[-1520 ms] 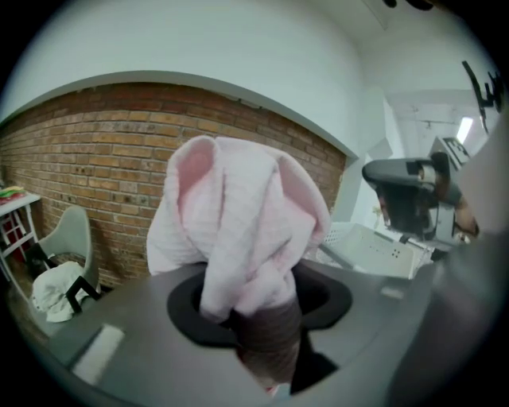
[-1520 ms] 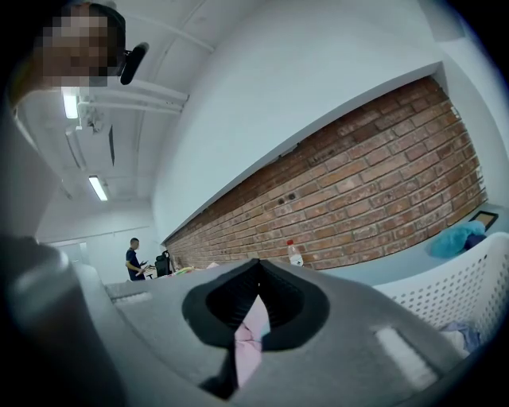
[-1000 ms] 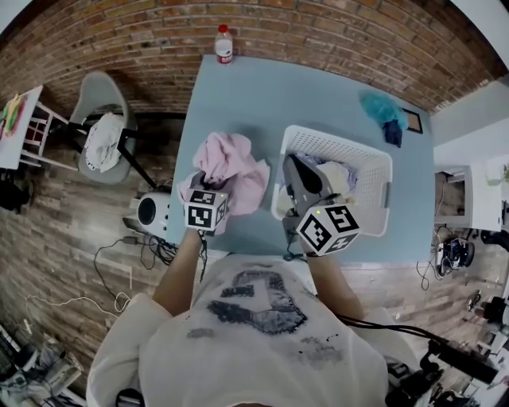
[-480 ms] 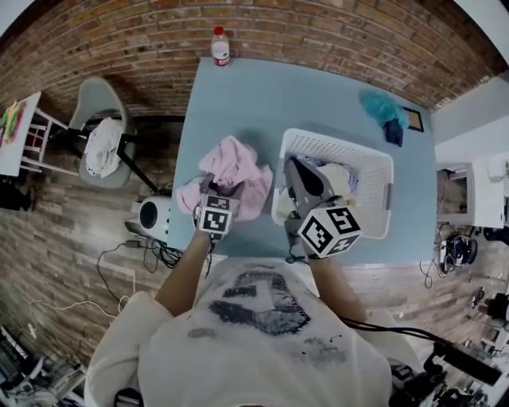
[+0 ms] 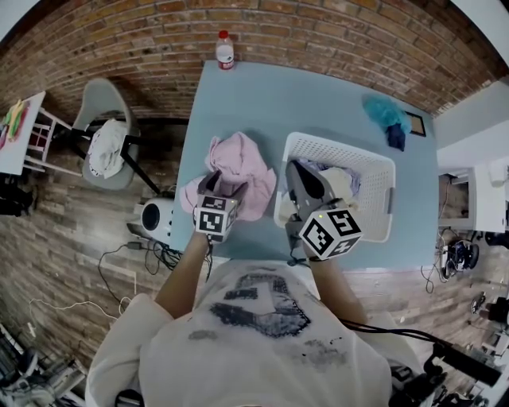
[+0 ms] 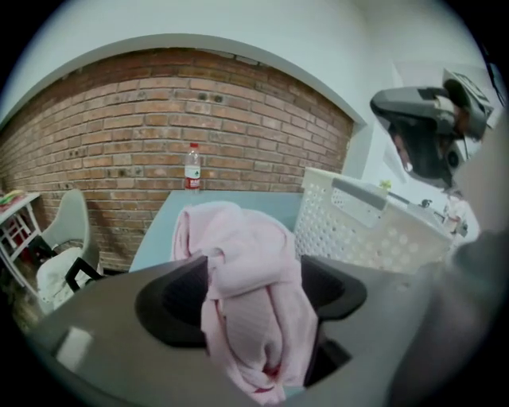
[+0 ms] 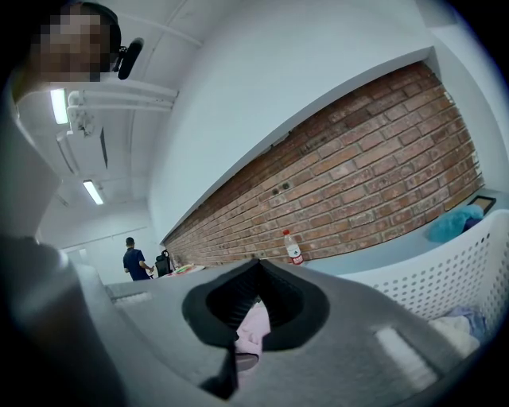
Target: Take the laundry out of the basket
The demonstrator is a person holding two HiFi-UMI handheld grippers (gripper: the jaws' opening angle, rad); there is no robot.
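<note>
Pink garment (image 5: pixel 242 159) sits on table (image 5: pixel 278 95) betw. left gripper (image 5: pixel 223 187) jaws, just been opening, unpinched.

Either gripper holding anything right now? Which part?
Nothing gripped firmly. Left gripper: jaws have just been opening; a bunched fold of the pink garment lies between them, the rest heaped on the table. Right gripper is shut and empty.

Brick wall (image 5: pixel 318 24) ran behind blue table (image 5: pixel 318 95). Wood-plank floor (image 5: pixel 64 238), grey chair (image 5: pixel 102 97) stood left, ceiling strip lights (image 7: pixel 57 105) were on.
</note>
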